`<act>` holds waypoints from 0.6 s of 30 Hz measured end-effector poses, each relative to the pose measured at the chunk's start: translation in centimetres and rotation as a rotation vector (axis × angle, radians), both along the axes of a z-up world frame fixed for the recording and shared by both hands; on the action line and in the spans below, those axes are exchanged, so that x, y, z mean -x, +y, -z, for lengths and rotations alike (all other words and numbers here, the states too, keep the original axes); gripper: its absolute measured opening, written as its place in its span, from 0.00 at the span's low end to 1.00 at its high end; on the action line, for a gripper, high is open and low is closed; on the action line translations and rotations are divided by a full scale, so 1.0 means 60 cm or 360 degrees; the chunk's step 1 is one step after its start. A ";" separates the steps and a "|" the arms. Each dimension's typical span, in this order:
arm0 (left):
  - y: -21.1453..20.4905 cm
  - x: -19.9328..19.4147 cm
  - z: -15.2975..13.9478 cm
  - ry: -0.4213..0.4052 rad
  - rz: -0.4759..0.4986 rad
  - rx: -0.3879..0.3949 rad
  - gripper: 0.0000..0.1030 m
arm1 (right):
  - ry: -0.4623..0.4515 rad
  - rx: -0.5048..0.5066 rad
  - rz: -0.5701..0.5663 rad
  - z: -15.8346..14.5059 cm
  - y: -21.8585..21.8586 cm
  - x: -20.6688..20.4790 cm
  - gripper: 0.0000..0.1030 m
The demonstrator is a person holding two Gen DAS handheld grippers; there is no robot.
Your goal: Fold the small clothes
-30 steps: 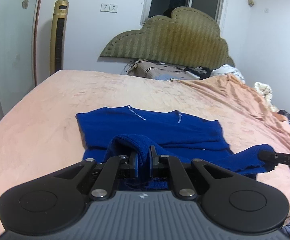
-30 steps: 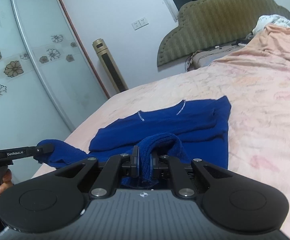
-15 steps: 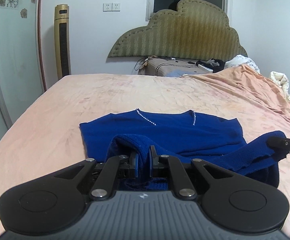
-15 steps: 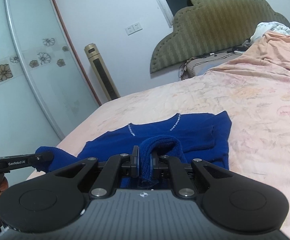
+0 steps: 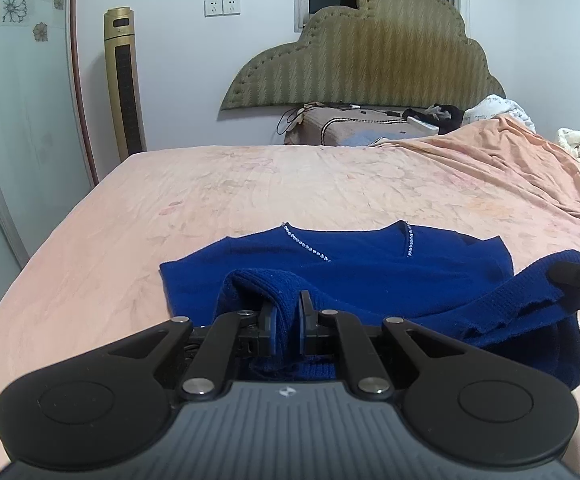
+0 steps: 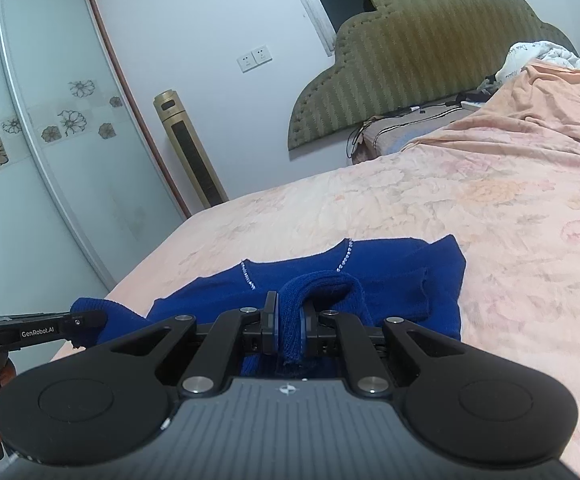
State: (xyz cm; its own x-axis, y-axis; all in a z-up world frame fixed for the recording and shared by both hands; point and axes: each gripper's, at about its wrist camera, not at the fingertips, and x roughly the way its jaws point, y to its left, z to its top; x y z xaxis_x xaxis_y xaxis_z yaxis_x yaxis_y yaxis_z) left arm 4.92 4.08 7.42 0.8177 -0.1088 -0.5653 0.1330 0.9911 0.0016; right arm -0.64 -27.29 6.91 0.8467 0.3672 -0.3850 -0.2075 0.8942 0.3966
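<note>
A blue knit sweater with a beaded neckline lies on the pink bedspread; it also shows in the right wrist view. My left gripper is shut on the sweater's near left hem corner and holds it raised off the bed. My right gripper is shut on the near right hem corner, also raised. The lifted hem hangs between the two grippers above the sweater's body. The right gripper's finger shows in the left wrist view; the left gripper shows in the right wrist view.
A padded green headboard and a pillow with cables are at the far end. A gold tower fan and a sliding wardrobe door stand left of the bed. Rumpled bedding lies at the far right.
Both grippers have carried the held hem upward and forward toward the neckline; the sweater's far part sits lower in both views and the headboard looms larger.
</note>
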 end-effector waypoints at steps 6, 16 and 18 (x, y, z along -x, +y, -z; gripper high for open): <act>-0.007 -0.029 0.002 0.0018 0.0013 -0.0003 0.09 | 0.0007 -0.0010 0.0029 0.000 -0.006 -0.023 0.13; -0.015 -0.072 0.011 0.0047 0.0019 -0.0007 0.09 | 0.0035 -0.0034 0.0061 0.009 -0.014 -0.061 0.13; -0.016 -0.079 0.011 0.0049 0.0018 -0.0002 0.09 | 0.0038 -0.0044 0.0066 0.010 -0.015 -0.067 0.13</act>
State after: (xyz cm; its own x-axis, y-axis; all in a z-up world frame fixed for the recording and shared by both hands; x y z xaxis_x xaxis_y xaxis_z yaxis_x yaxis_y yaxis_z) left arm 9.66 3.14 6.73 0.7987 -0.1171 -0.5902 0.1439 0.9896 -0.0016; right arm 3.35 -28.20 6.31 0.8522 0.3428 -0.3952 -0.1607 0.8904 0.4259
